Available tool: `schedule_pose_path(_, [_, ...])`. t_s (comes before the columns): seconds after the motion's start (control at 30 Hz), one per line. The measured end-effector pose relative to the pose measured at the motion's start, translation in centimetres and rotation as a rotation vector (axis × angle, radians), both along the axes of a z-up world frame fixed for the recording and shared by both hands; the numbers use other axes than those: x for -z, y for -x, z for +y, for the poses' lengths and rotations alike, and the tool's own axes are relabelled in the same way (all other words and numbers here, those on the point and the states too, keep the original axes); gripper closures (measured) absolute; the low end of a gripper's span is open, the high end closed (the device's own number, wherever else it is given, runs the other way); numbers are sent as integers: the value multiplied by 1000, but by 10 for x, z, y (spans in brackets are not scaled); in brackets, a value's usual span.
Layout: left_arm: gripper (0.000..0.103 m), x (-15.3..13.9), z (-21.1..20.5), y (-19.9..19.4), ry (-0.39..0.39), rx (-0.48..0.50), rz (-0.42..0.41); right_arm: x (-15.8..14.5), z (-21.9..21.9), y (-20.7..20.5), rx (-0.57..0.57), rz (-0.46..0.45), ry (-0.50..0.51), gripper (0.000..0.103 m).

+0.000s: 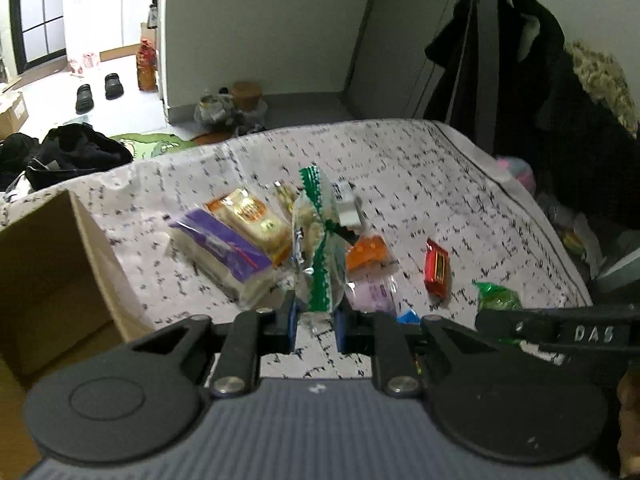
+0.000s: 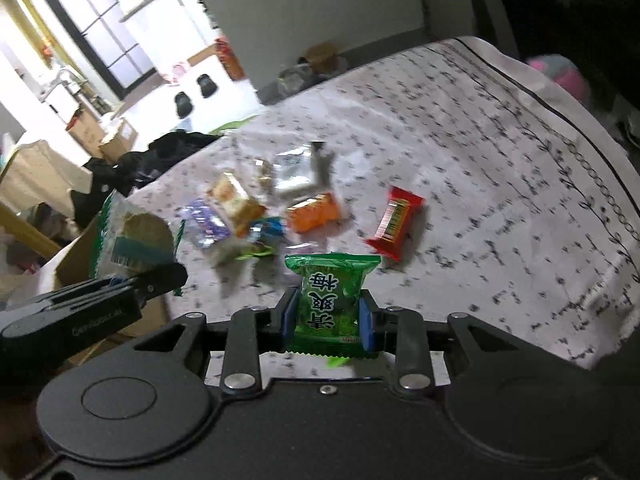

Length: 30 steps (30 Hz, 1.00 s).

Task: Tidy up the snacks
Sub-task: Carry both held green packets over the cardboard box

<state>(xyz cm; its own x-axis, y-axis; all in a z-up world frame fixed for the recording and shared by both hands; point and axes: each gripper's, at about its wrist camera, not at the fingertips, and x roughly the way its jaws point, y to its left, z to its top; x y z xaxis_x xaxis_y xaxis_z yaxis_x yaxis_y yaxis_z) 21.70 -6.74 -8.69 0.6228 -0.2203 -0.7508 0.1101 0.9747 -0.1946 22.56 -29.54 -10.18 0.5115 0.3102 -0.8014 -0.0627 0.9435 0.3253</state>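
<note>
Shoes: upper left, on pale floor
Coat: hanging upper right
Dark clothes: heaped at left

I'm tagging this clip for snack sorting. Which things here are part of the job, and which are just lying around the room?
Part of the job:
- clear green-edged packet, in the left gripper
- green candy packet, in the right gripper
- red bar, orange packet, purple packet
- cardboard box

Lying about:
- black shoes
- dark clothes
- hanging coat
</note>
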Motion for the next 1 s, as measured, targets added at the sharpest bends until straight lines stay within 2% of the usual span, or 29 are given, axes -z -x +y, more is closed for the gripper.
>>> schedule_pose_path(0.43, [86, -42, 61, 31, 27, -146, -74, -19, 77, 4, -205, -65, -60, 72])
schedule_pose_path(0.7, [86, -37, 109, 53, 44, -265, -69, -25, 117, 8, -271, -79, -89, 72])
schedule_pose_path(1.0, [86, -20, 144, 74, 50, -333, -28, -25, 151, 17, -322, -100, -102, 72])
